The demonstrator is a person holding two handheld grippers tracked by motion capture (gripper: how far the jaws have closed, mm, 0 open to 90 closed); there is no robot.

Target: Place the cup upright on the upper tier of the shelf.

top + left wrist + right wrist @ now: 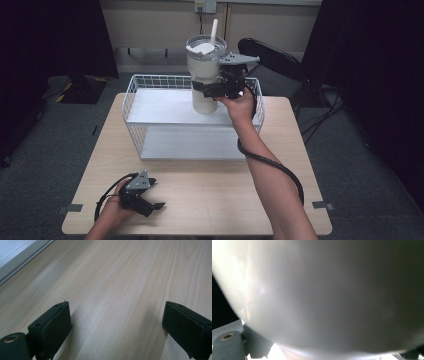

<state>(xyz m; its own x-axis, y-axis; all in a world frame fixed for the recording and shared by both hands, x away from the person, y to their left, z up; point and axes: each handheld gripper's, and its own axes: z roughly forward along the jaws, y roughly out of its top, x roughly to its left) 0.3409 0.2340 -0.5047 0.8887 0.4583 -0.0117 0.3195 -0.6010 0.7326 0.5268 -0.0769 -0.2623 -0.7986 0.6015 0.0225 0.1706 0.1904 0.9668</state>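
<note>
A tall white tumbler (pixel 201 67) with a clear lid and a white straw (pixel 214 30) stands upright over the top shelf of a white wire rack (pixel 145 107). I cannot tell whether its base touches the shelf. My right gripper (pixel 209 90) is shut on the tumbler's lower body, coming in from the right. In the right gripper view the tumbler's wall (pixel 324 295) is pressed close to the camera, with one black finger (pixel 257 345) at the bottom left. My left gripper (pixel 156 194) lies on the wooden table (pixel 215 200) at the front left, open, with bare wood between its jaws (pixel 116 322).
The wire rack has a lower shelf (pixel 190 145) and a mesh rim (pixel 150 80), and takes up the table's far half. A black chair (pixel 272 57) stands behind the table at the right. The right gripper's cable (pixel 275 167) hangs along the person's forearm.
</note>
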